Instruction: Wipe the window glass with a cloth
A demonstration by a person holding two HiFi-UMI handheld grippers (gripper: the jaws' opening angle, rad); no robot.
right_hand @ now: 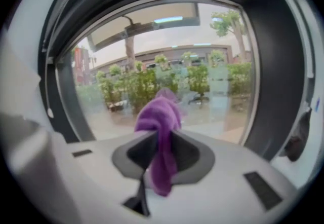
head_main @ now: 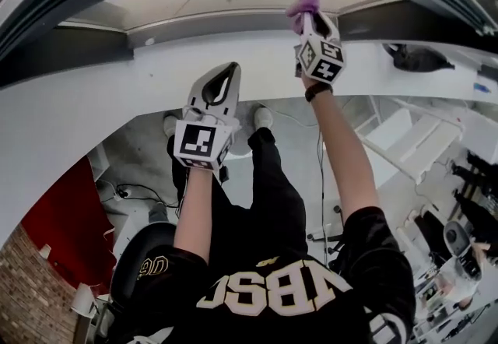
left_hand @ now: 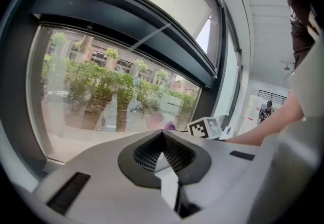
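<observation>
Big window glass (right_hand: pixel 202 81) ahead, with shrubs outside it. The left gripper (head_main: pixel 227 76) sits lower, short of the pane, jaws pinched together on nothing. The right gripper (head_main: pixel 313 22) is clamped on the purple cloth (right_hand: pixel 159 116), which is bunched right up at the glass.

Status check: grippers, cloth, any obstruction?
Left hand-held gripper shut, empty. Right hand-held gripper shut on purple cloth, close to window glass; contact unclear. Nothing seen in the way.
</observation>
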